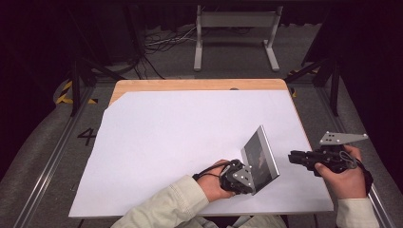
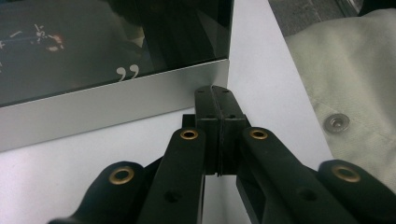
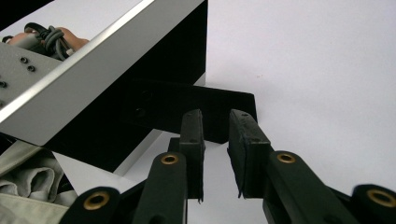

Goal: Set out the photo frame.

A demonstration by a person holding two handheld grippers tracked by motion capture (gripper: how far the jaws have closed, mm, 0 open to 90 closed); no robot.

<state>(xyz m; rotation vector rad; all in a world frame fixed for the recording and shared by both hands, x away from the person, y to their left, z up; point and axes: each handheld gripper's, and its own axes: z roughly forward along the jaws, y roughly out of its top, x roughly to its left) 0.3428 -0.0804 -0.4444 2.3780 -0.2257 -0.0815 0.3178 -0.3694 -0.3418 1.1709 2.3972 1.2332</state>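
**Picture frame held tilted near the worktop's front right**

White sheeting covered most of the wooden worktop (image 1: 199, 84), with dark floor, cables and a grey metal stand behind its far edge. Near the front edge, toward the right, a silver-edged picture frame (image 1: 260, 159) with a dark glass front stood tilted on the sheet. The left gripper (image 1: 239, 176), held in a hand with a pale sleeve, sat at the frame's lower left end; in the left gripper view its jaws were pressed together, their tips just at the silver border (image 2: 116, 105), and whether they pinched anything could not be told. The right gripper (image 1: 297, 158) lay just beside the frame's right side, not touching it in the high view. In the right gripper view its jaws stood slightly spread, with nothing between them, and pointed at the black fold-out stand (image 3: 205, 109) behind the frame.
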